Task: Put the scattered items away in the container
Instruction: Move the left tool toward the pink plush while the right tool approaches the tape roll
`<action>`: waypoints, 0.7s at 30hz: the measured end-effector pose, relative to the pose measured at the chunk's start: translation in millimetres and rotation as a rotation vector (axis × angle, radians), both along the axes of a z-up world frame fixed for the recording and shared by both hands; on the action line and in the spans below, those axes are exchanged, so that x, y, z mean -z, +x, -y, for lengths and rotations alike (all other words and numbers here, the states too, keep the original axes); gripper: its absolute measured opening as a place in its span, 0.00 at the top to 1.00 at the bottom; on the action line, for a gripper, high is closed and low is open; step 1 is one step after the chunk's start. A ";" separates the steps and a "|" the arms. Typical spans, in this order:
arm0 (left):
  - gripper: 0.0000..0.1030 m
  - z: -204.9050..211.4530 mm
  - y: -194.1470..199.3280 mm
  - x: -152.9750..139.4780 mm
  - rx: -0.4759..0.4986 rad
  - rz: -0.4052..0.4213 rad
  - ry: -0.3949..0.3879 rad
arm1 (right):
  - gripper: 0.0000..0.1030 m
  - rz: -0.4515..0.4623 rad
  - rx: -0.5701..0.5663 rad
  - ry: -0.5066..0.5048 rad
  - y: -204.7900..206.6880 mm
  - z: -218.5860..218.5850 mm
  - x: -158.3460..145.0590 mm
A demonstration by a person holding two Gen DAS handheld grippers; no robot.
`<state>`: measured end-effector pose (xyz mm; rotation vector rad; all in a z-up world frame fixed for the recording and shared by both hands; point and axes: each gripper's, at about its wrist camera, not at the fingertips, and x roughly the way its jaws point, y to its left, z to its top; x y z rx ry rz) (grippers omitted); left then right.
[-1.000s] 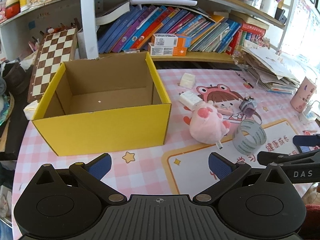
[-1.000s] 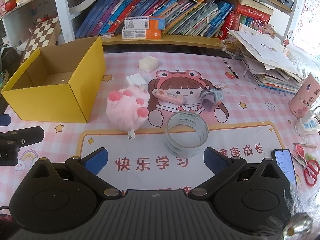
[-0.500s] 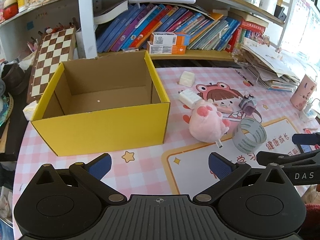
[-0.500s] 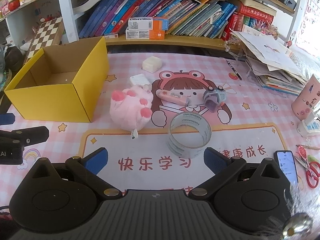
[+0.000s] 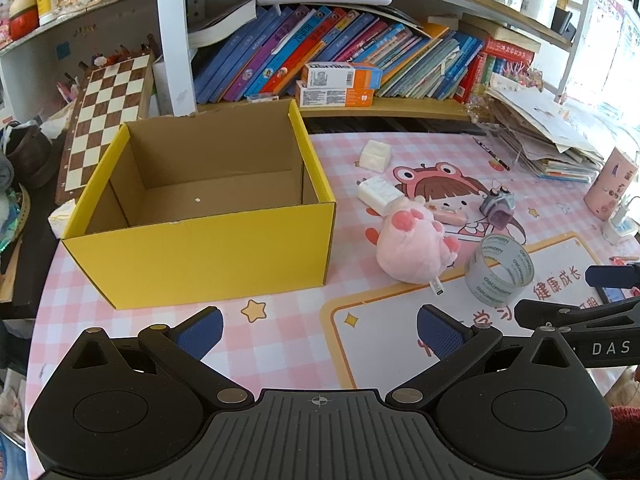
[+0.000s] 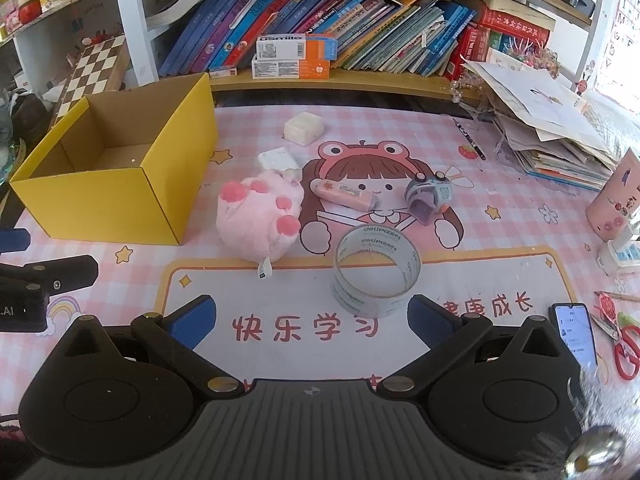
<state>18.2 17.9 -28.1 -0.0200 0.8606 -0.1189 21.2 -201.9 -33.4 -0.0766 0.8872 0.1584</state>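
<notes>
Cardboard makes up the yellow box, which stands open-topped on the left of the counter, its brown inside bare but for a small white speck on the floor. The counter carries a pink checked mat printed with a cartoon girl in a frog hood. Just right of the box lies a pink plush toy, paws up, a tag trailing from it. Near the toy, toward the right hand-held gripper, a roll of clear tape stands on its flat edge. Behind the plush sit two small white blocks, one close to it and one farther back, and to the right a pink tube-like item and a small grey-purple gadget rest on the printed figure. The left hand-held gripper hangs low over the mat in front of the box, blue pads spread wide with nothing between them. The right hand-held gripper is likewise spread wide and empty, the tape roll just ahead of its fingers. A phone and red scissors lie at the far right; books fill the shelf behind.
</notes>
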 end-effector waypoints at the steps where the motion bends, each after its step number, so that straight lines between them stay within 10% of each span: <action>1: 0.00 0.7 -0.3 -0.2 -0.002 0.000 0.001 | 0.00 0.000 -0.002 0.001 0.5 1.1 0.0; 21: 0.00 25.2 -2.3 -0.8 -0.067 -0.012 0.027 | 0.00 -0.003 -0.072 0.025 14.4 26.3 2.5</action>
